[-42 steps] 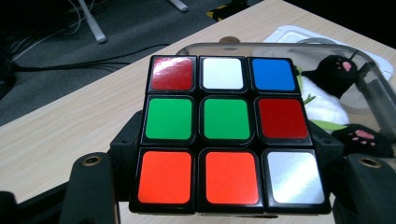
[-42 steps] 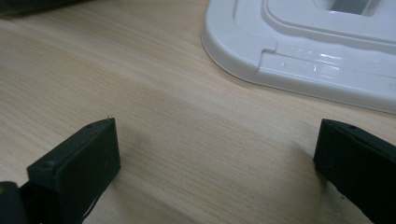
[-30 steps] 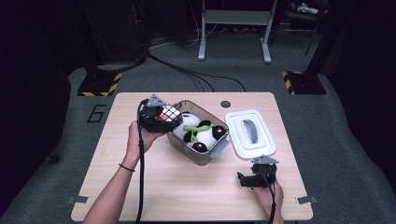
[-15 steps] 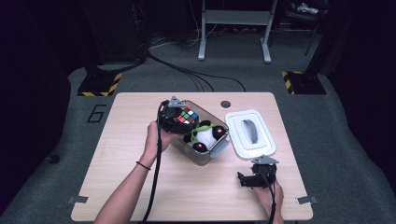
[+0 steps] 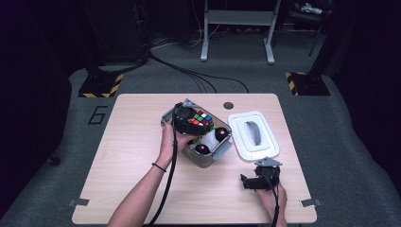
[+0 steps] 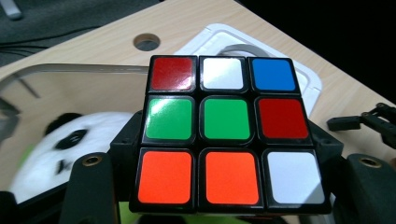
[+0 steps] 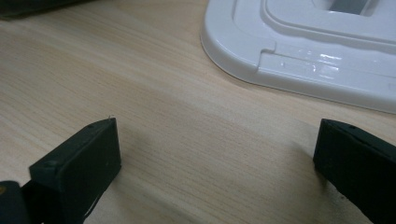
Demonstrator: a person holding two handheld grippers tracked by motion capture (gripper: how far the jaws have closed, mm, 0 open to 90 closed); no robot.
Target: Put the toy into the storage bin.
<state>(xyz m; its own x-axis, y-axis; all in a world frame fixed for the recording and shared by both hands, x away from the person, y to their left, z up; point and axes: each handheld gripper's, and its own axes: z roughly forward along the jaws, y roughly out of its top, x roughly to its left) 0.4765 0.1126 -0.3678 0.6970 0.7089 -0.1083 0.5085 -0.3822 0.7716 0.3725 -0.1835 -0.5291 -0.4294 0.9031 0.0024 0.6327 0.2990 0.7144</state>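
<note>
Wooden table (image 5: 123, 142) bears clear bin (image 5: 218, 152), white lid (image 5: 253, 136).

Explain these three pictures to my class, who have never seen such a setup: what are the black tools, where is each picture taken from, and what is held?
A person sits at a wooden table with a hand-held two-jaw gripper in each hand. One camera looks down from above; one rides on each gripper. The left gripper clamps a colour puzzle cube over a clear box that holds a toy panda. The right gripper rests on the table, jaws apart and holding nothing, beside the box's white lid.
</note>
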